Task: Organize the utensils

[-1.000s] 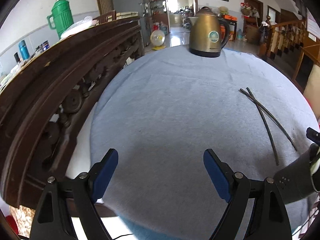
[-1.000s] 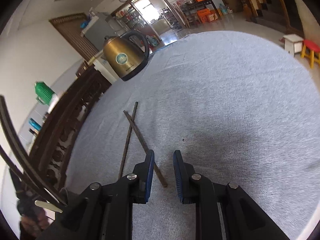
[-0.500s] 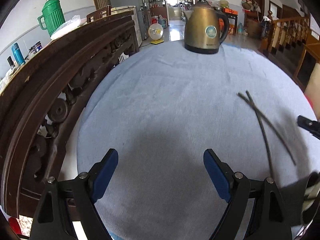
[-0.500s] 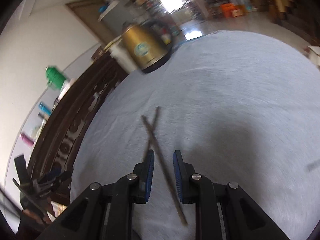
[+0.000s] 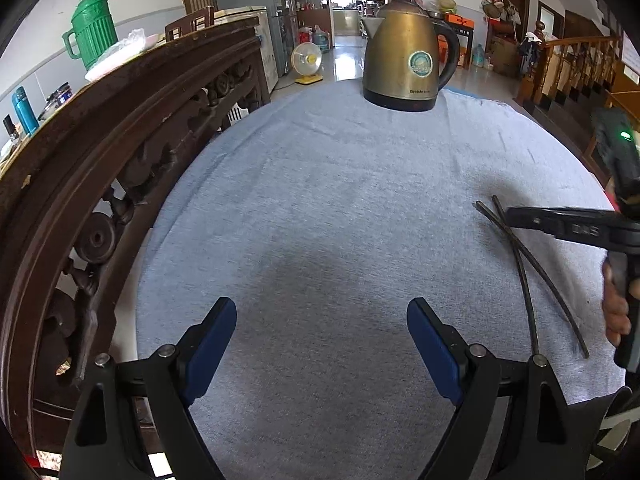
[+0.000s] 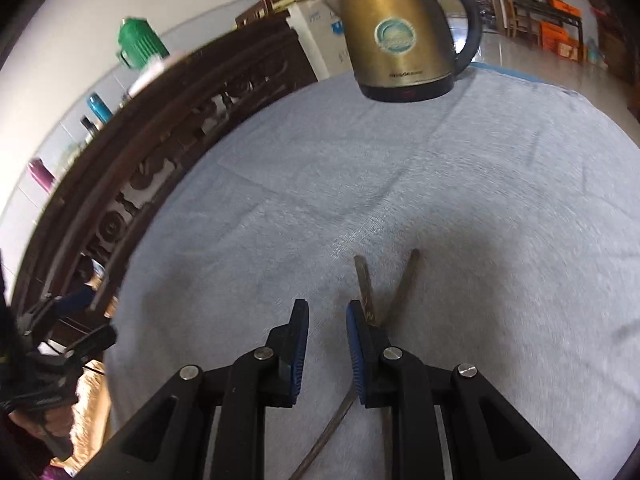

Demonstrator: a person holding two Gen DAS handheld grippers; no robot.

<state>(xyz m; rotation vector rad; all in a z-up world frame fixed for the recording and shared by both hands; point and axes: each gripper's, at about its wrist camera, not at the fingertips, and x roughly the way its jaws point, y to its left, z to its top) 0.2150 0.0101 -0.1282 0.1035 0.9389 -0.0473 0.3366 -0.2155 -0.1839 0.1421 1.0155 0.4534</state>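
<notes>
Two dark chopsticks (image 5: 527,292) lie crossed on the grey-blue tablecloth (image 5: 320,200), at the right in the left wrist view. My right gripper (image 6: 327,312) hovers just above them, its blue pads a narrow gap apart with nothing between them. The sticks' far ends (image 6: 365,280) fan out beyond its right finger, and the sticks run on under that finger. In the left wrist view the right gripper (image 5: 516,216) reaches in from the right over the crossing point. My left gripper (image 5: 320,312) stands wide open over bare cloth, well left of the chopsticks.
A brass-coloured electric kettle (image 5: 404,68) stands at the table's far edge. A carved dark wooden seat back (image 5: 100,152) runs along the table's left side, with a green jug (image 5: 94,30) behind it. A hand (image 5: 616,312) holds the right gripper's handle.
The right gripper has swung across and rolled upright, so the chopsticks now lie under its fingers. The left gripper has drifted slightly towards the kettle, still wide open.
</notes>
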